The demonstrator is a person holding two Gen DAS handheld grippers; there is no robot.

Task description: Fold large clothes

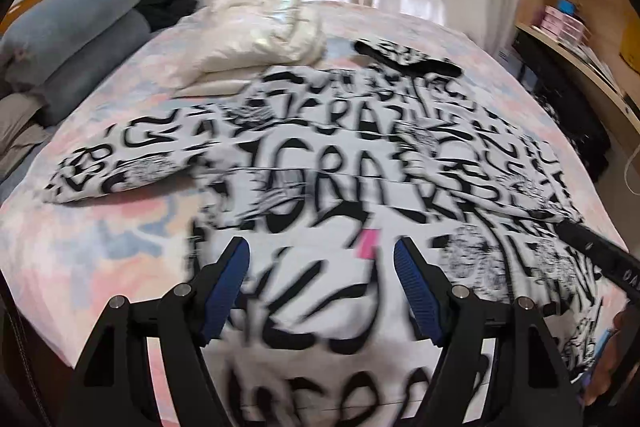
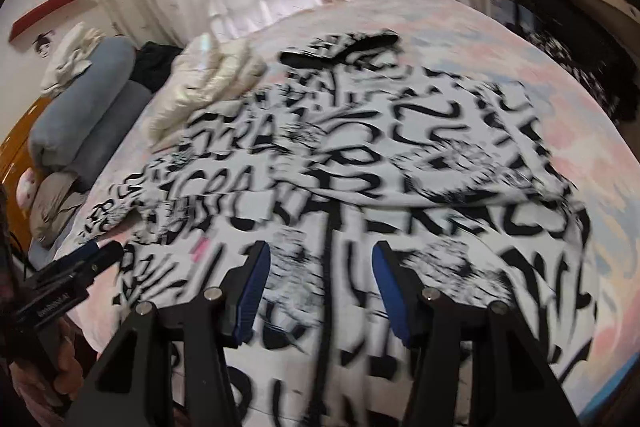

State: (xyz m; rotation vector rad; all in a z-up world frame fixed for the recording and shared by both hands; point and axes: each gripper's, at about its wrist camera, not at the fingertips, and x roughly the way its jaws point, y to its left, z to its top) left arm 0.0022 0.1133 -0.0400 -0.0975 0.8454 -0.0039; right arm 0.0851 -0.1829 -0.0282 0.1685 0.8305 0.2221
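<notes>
Printed jacket [image 1: 360, 163] on bed [image 1: 100, 247], both tongs seemingly empty

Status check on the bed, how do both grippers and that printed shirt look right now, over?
Left gripper open, empty. Right gripper open, empty. Printed shirt spread on bed. Cream jacket touches its far edge.

Motion blur smears the lettering on the black-and-white printed garment [image 1: 360, 167] in both wrist views, its near hem runs off the lower frame edge, the cream bundle [image 1: 256, 43] covers part of its far edge, and the shelf items [image 1: 564, 23] are too small to identify.
</notes>
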